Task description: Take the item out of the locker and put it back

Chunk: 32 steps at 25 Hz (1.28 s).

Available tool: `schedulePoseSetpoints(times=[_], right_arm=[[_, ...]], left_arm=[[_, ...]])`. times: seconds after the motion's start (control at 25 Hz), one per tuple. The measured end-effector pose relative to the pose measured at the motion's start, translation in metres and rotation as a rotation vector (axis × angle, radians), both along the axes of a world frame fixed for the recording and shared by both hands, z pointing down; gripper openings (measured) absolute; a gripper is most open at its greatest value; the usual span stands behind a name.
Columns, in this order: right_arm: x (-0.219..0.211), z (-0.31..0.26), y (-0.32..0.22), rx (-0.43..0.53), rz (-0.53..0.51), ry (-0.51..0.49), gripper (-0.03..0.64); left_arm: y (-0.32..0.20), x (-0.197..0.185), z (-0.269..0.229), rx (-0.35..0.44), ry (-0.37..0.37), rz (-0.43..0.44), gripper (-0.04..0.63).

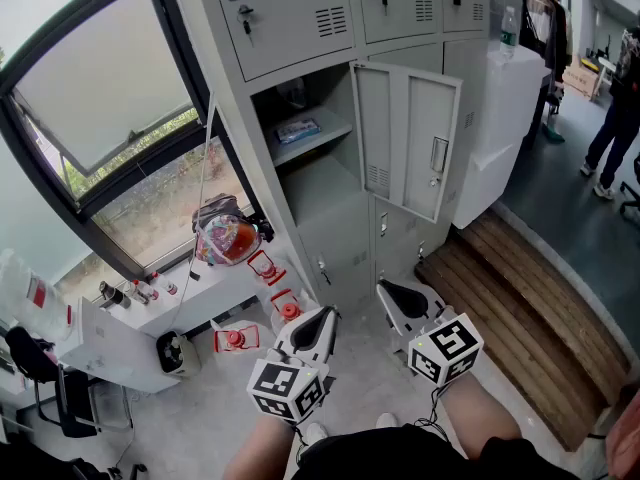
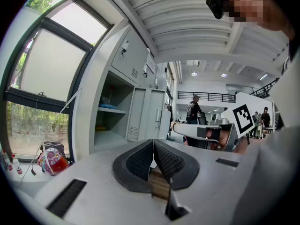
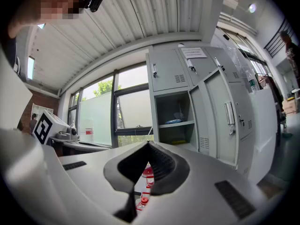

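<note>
The grey locker [image 1: 330, 183] stands with its door [image 1: 405, 138] swung open to the right. A flat blue item [image 1: 298, 130] lies on its upper shelf; the same blue item [image 3: 174, 121] shows in the right gripper view, with something yellow [image 3: 178, 142] on the compartment floor below. Both grippers hover low, near my knees and well short of the locker. My left gripper [image 1: 322, 318] is shut with nothing in it, its pads [image 2: 140, 161] pressed together. My right gripper [image 1: 388, 290] is likewise shut and empty, and its pads [image 3: 159, 163] meet at the tip.
A colourful bag [image 1: 228, 238] and several red-capped things [image 1: 262, 265] sit on the white sill left of the locker. A wooden pallet [image 1: 520, 298] lies on the floor at right. A white cabinet [image 1: 510, 108] adjoins the lockers, and a person [image 1: 615, 118] stands beyond it.
</note>
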State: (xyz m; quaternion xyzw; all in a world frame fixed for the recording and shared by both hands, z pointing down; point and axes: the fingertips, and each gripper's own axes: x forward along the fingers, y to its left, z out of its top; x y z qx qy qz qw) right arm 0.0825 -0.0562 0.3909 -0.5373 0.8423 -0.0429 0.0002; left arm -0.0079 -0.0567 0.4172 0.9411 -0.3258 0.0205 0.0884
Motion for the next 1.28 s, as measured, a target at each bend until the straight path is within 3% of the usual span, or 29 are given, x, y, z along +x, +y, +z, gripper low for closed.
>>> schedulePoseSetpoints(times=[0.28, 1.28], right_arm=[[0.015, -0.002, 0.003, 0.016, -0.016, -0.03, 0.051], [0.045, -0.019, -0.009, 0.06, -0.112, 0.117, 0.051]], left_arm=[[0.003, 0.013, 0.001, -0.002, -0.004, -0.013, 0.017], [0.012, 0.051, -0.001, -0.001, -0.01, -0.064, 0.017]])
